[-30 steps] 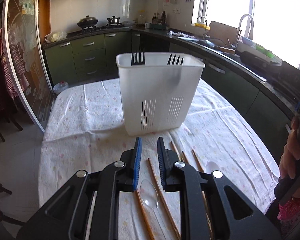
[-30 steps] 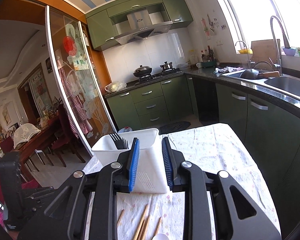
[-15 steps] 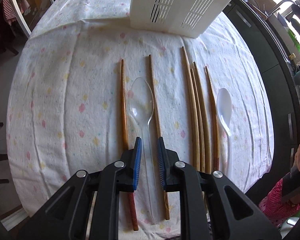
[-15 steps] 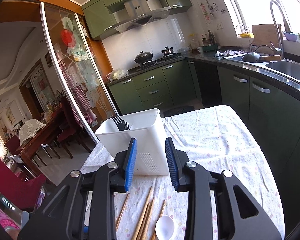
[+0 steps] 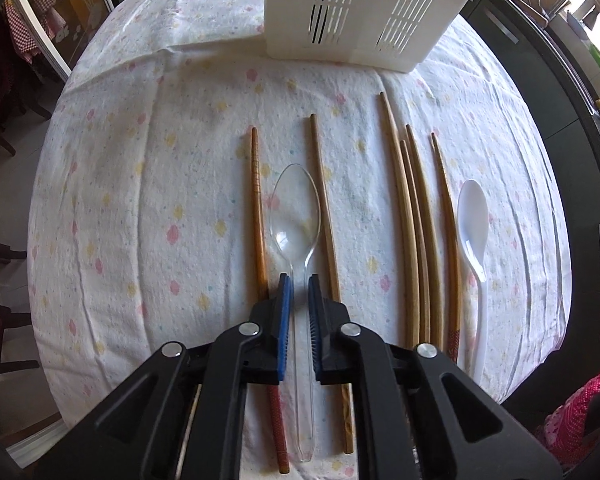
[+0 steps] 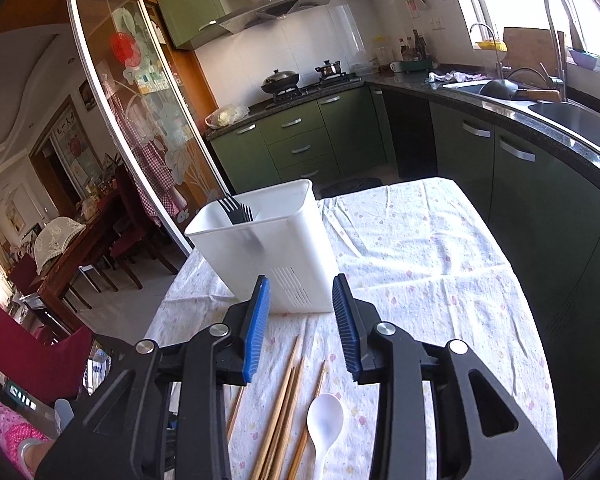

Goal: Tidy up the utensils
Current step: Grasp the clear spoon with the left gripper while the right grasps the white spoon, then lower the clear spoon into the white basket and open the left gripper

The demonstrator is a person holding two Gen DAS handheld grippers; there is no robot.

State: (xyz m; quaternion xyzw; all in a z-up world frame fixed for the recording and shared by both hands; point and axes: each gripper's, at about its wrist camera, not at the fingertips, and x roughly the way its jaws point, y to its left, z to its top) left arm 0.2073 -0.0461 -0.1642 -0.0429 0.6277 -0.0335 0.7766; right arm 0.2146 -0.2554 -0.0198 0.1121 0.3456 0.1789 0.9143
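In the left wrist view, my left gripper (image 5: 299, 280) hangs over the handle of a clear plastic spoon (image 5: 296, 216), its jaws a narrow gap apart on either side of the handle. Several wooden chopsticks (image 5: 410, 216) and a white spoon (image 5: 474, 220) lie on the cloth beside it. The white utensil holder (image 5: 364, 12) stands behind them. In the right wrist view, my right gripper (image 6: 302, 322) is open and empty above the chopsticks (image 6: 284, 412) and white spoon (image 6: 324, 416). The holder (image 6: 268, 248) has black forks (image 6: 236, 210) in it.
The table carries a white flowered cloth (image 5: 140, 200). Its right edge runs close to green kitchen cabinets (image 6: 540, 200) and a sink counter (image 6: 560, 112). A dining room with red chairs (image 6: 60, 352) lies to the left.
My left gripper has tilted down from the holder to the table and lowered around the clear spoon's handle. My right gripper has opened wider and shifted slightly.
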